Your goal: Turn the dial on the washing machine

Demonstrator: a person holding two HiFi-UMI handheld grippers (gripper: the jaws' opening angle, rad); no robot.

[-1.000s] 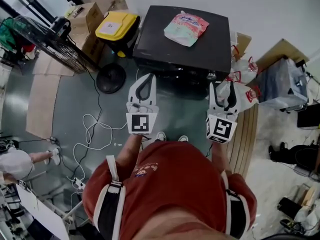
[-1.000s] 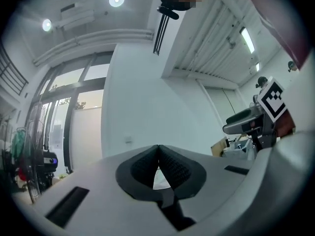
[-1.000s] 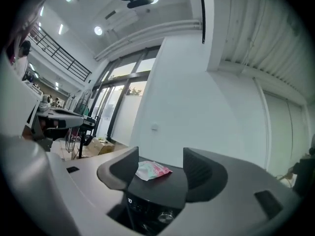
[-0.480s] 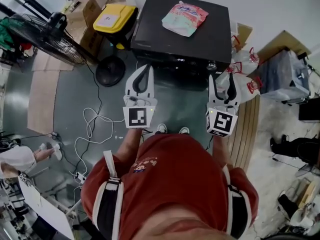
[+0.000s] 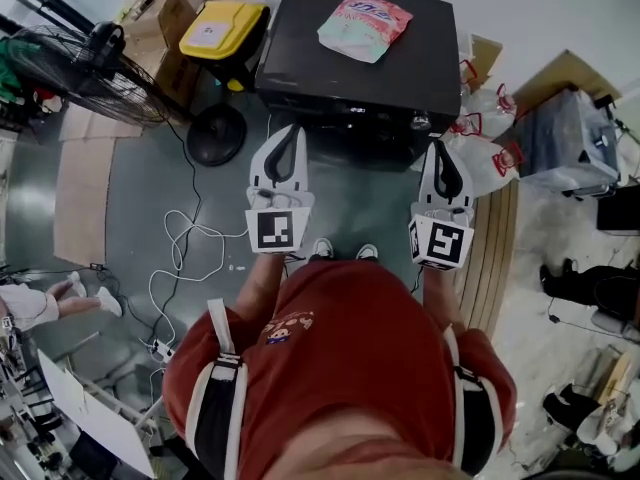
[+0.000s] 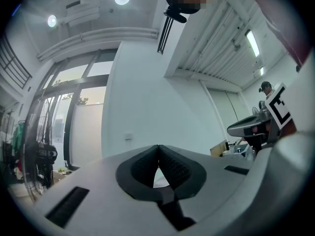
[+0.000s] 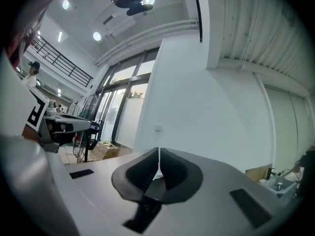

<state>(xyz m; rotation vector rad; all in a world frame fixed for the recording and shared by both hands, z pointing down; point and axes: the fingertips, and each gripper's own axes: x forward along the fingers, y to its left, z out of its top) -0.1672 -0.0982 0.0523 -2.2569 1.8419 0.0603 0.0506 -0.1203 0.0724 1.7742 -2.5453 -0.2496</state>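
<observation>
The black washing machine (image 5: 360, 63) stands ahead of me in the head view, with a pink and green detergent bag (image 5: 365, 26) lying on its top. Its small dial (image 5: 420, 122) shows at the right end of the front panel. My left gripper (image 5: 288, 130) hangs in front of the machine's left half, shut and empty; in its own view (image 6: 158, 147) the pads meet. My right gripper (image 5: 445, 149) is just below and right of the dial, apart from it. Its jaws have just been closing and are shut with nothing between them (image 7: 159, 150). Both gripper views show only wall and ceiling.
A yellow-lidded bin (image 5: 222, 30) and a standing fan (image 5: 75, 63) with a round base (image 5: 215, 134) are left of the machine. White cables (image 5: 190, 248) trail across the floor. Plastic bags (image 5: 482, 153), cardboard and a grey crate (image 5: 565, 148) crowd the right side.
The right gripper's jaws, open in the earlier frames, have come together. Both grippers stay roughly where they were in front of the machine.
</observation>
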